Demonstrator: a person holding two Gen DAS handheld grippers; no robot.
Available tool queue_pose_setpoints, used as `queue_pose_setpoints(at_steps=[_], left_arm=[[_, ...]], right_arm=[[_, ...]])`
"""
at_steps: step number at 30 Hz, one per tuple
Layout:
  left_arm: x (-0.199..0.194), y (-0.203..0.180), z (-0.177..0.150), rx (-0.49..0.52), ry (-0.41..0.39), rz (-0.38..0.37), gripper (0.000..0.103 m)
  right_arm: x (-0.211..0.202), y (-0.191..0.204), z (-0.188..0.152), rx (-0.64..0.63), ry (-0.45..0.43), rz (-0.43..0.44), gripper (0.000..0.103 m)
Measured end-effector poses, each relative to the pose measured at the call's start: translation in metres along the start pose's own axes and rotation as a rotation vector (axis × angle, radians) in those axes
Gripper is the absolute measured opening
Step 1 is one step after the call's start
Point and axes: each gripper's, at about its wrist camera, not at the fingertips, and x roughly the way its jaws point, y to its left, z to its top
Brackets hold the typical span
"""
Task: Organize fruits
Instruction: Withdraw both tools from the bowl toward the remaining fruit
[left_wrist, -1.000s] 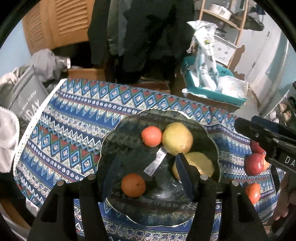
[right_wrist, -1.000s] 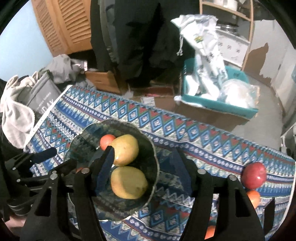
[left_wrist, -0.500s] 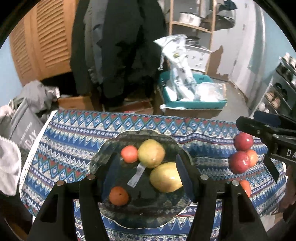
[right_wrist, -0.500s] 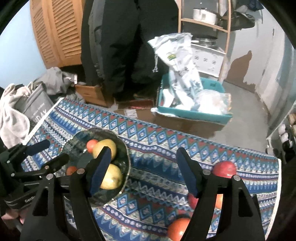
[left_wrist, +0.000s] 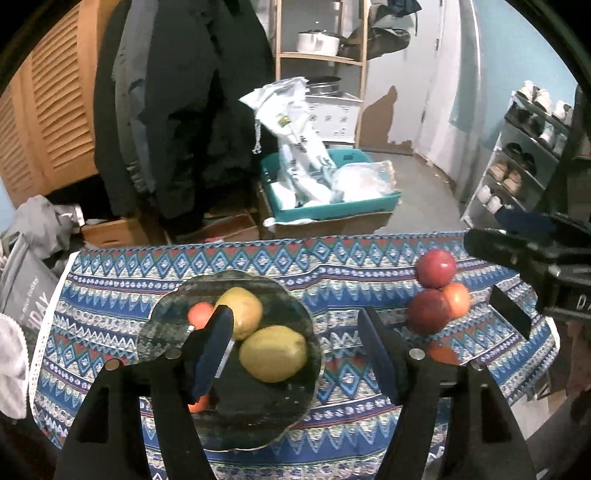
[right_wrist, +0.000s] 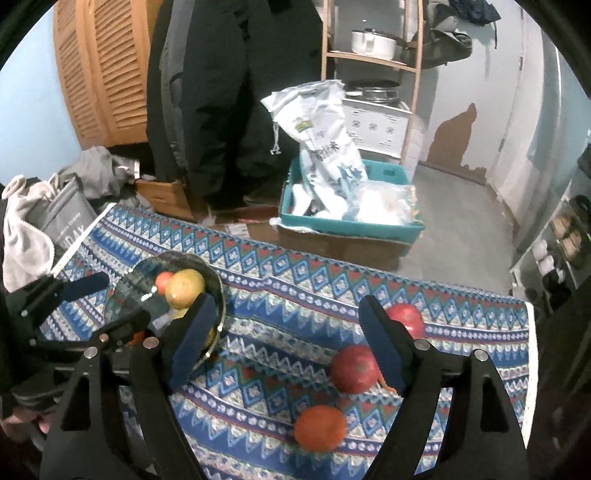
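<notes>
While the left wrist camera looks down over the patterned cloth (left_wrist: 110, 306) on the counter, the left gripper (left_wrist: 295, 343) hangs above it with its jaws spread wide and nothing between them. Below and just left of the gap sits the dark scalloped plate (left_wrist: 295, 317), holding two yellow-green pears (left_wrist: 273, 352), one behind the other. A small orange-red fruit (left_wrist: 199, 312) lies at the plate's far left, and an orange (left_wrist: 197, 404) peeks out behind the gripper's left finger. A white strip, possibly a label, lies on the plate beside that finger. To the right on the cloth, well apart from the plate, two red apples (left_wrist: 435, 263) and an orange-coloured fruit (left_wrist: 457, 300) cluster together, touching. Another orange one (left_wrist: 443, 354) is half hidden behind the right finger. The right gripper (left_wrist: 517, 254) reaches in from the right edge, near the upper apple.

From the right wrist camera, the right gripper (right_wrist: 284, 332) is likewise wide open and empty, held above the cloth. A red apple (right_wrist: 354, 363) lies just inside its right finger; a second apple (right_wrist: 406, 317) shows beyond that finger. An orange (right_wrist: 320, 427) rests nearer the camera between the fingers. The plate sits at the left with its pears, and the left gripper (right_wrist: 110, 302) is open over it. Beyond the counter stands a teal bin (right_wrist: 351, 225) stuffed with white bags.
</notes>
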Motion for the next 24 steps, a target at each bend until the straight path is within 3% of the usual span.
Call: queue_pose_setpoints(at_steps=[12,14,24], left_arm=[[-0.015,-0.034,-0.004,0.072,0.018,-0.06,0.072],[-0.012,-0.039,-0.008,0.082,0.034,-0.064,0.076],[0.02,-0.061,-0.026,0.12,0.124,-0.069,0.076]], right_arm=[[-0.023,-0.033,-0.035,0.054,0.023,-0.024,0.081],[-0.021,-0.039,-0.042,0.069,0.037,-0.02,0.081],[0.013,-0.068,-0.083,0.15,0.162,-0.005,0.081]])
